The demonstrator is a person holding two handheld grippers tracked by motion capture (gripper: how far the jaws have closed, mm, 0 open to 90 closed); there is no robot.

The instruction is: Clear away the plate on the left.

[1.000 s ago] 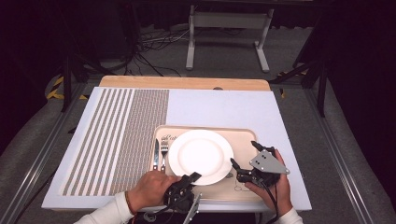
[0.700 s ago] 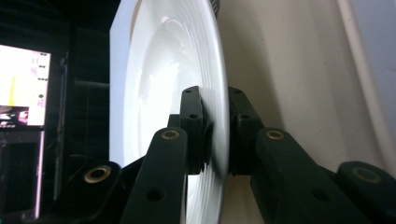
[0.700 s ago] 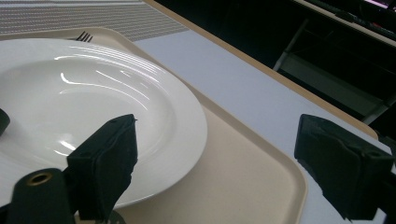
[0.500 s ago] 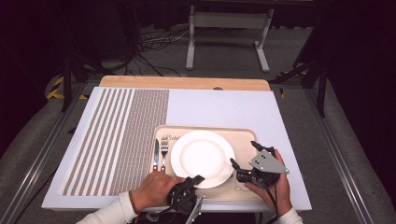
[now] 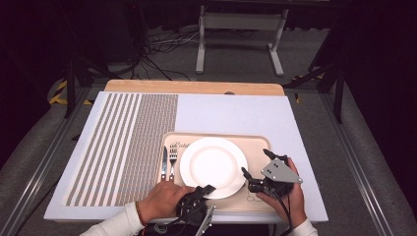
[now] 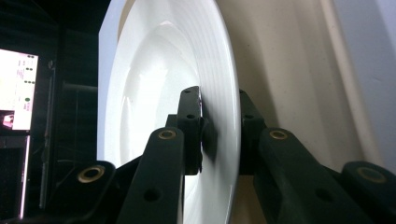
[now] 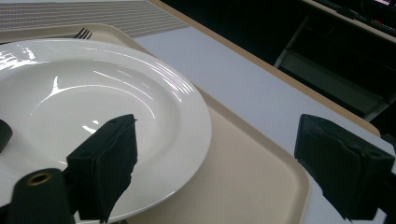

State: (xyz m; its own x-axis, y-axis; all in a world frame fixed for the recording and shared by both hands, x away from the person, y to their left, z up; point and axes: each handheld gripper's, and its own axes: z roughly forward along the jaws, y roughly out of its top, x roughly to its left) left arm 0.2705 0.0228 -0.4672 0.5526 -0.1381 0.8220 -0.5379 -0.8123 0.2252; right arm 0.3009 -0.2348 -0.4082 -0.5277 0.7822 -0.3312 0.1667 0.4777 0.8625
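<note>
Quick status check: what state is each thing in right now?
Plate: flat on tray, near rim between left gripper's pads.
Left gripper: shut on plate, jaws just eased slightly.
Right gripper: open, empty.
Tray: flat on table.
Fork and knife: side by side on tray.

**Layout around the tray**

Lying on the tray [image 5: 255, 147]: the plate [image 5: 213, 164], near the middle. Left of the plate, also in the tray: fork [image 5: 172, 158] and knife [image 5: 164, 162], side by side. Left of the tray, on the table [image 5: 236, 115]: striped mat [image 5: 123, 142]. At the tray's near edge: left gripper [image 5: 204, 192] at the plate rim. At the tray's right part: right gripper [image 5: 255, 164], beside the plate.
</note>
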